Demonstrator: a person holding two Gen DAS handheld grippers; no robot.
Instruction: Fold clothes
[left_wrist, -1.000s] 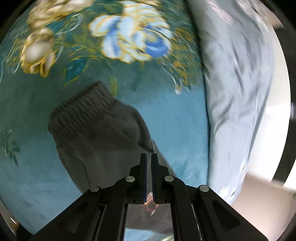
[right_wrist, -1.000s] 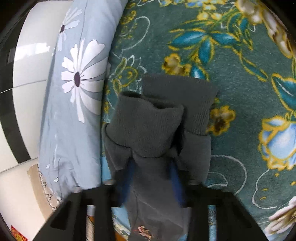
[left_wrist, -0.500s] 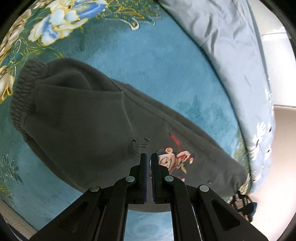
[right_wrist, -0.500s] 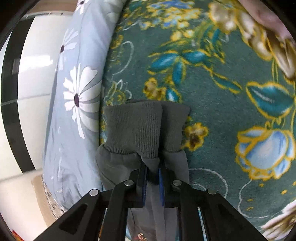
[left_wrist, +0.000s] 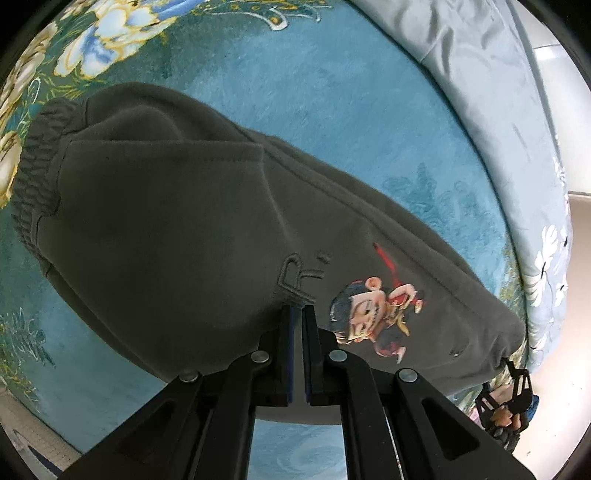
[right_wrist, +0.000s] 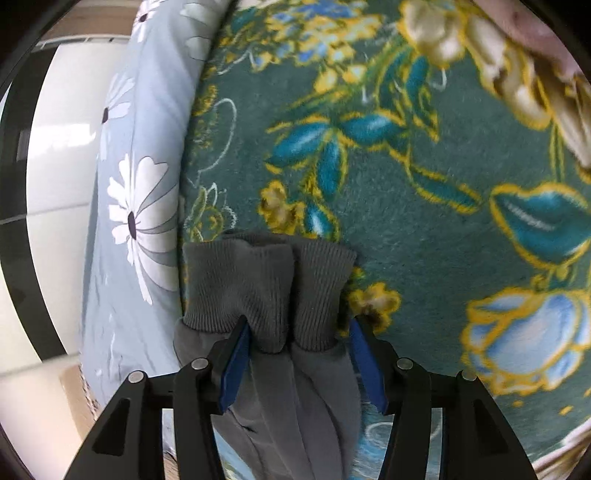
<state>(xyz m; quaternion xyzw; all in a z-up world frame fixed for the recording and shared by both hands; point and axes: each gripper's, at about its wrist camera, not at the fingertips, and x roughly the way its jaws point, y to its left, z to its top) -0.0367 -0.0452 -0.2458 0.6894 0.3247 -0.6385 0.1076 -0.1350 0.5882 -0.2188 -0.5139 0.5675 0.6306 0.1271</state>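
Note:
Dark grey sweatpants (left_wrist: 192, 221) with a cartoon print (left_wrist: 373, 314) lie flat on a teal floral blanket (left_wrist: 332, 103), waistband at the left. My left gripper (left_wrist: 296, 310) is shut and empty, its tips over the pants near the embossed letters. In the right wrist view the two ribbed ankle cuffs (right_wrist: 269, 284) lie side by side on the blanket (right_wrist: 424, 229). My right gripper (right_wrist: 299, 325) is open, its blue-padded fingers (right_wrist: 236, 354) standing either side of the cuffs. The right gripper also shows at the left wrist view's lower right (left_wrist: 506, 410).
A light blue quilt with white daisies (right_wrist: 136, 206) runs along the blanket's edge, and it also shows in the left wrist view (left_wrist: 491, 92). Beyond it is pale floor (right_wrist: 55, 170). The bed's near edge (left_wrist: 22, 421) is at lower left.
My right gripper has opened and let go of the cuffs, which now rest on the blanket. My left gripper has stayed shut and dropped closer over the spread-out pants.

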